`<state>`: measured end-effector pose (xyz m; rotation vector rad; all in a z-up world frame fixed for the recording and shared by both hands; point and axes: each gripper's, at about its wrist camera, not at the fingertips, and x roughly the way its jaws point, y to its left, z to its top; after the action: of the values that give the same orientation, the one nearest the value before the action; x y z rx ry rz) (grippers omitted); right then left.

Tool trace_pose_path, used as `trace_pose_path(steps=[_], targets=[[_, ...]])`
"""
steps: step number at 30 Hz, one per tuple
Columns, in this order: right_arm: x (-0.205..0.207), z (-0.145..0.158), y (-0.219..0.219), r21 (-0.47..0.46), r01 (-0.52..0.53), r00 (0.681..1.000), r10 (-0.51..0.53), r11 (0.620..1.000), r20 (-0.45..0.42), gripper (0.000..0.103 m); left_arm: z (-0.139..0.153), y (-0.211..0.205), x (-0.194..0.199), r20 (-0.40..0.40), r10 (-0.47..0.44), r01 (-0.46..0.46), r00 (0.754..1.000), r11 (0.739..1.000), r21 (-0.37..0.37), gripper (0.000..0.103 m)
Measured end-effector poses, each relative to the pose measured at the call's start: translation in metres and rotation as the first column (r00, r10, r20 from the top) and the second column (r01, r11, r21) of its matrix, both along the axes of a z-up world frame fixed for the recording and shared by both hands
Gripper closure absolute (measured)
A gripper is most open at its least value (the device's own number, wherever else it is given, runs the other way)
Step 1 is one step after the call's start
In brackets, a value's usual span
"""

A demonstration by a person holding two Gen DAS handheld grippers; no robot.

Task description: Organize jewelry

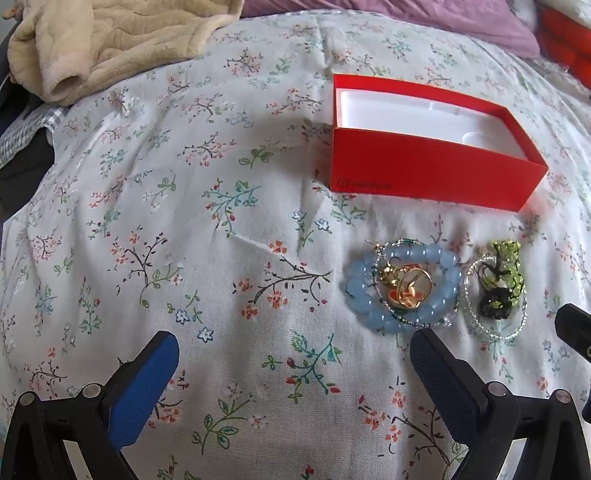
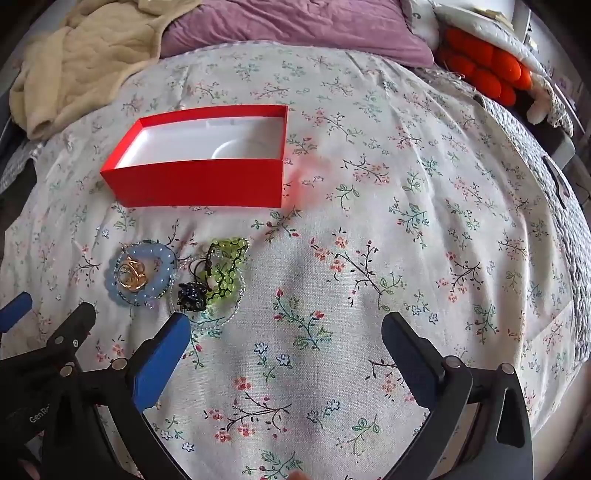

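An open red box point(image 1: 436, 173) with a white inside lies on the floral bedspread; it also shows in the right wrist view point(image 2: 199, 182). In front of it lie a blue bead bracelet point(image 1: 402, 317) ringing gold jewelry point(image 1: 408, 286), and a green bead piece point(image 1: 511, 266) with a black piece point(image 1: 493, 302). The right wrist view shows the blue bracelet point(image 2: 142, 275), the green beads point(image 2: 227, 266) and the black piece point(image 2: 191, 295). My left gripper point(image 1: 295, 350) is open and empty, just before the jewelry. My right gripper point(image 2: 286, 332) is open and empty, right of the jewelry.
A beige blanket point(image 1: 110, 40) lies at the far left of the bed, a purple pillow point(image 2: 295, 26) at the back. Orange pom-poms point(image 2: 487, 74) sit at the far right. The bed's right edge point(image 2: 569, 295) drops off. The other gripper's tip point(image 1: 574, 328) shows at the right.
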<state>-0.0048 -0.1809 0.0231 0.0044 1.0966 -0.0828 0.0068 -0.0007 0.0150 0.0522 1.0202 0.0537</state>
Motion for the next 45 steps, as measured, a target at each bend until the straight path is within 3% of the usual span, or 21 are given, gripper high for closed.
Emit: trace_pose_path(steps=[45], targets=[[0.001,-0.003,-0.005,0.000,0.002,1.000,-0.002,1.000,0.001,0.000,0.009,0.003,0.001,0.014,-0.008,0.008,1.000,1.000,0.002,0.000]])
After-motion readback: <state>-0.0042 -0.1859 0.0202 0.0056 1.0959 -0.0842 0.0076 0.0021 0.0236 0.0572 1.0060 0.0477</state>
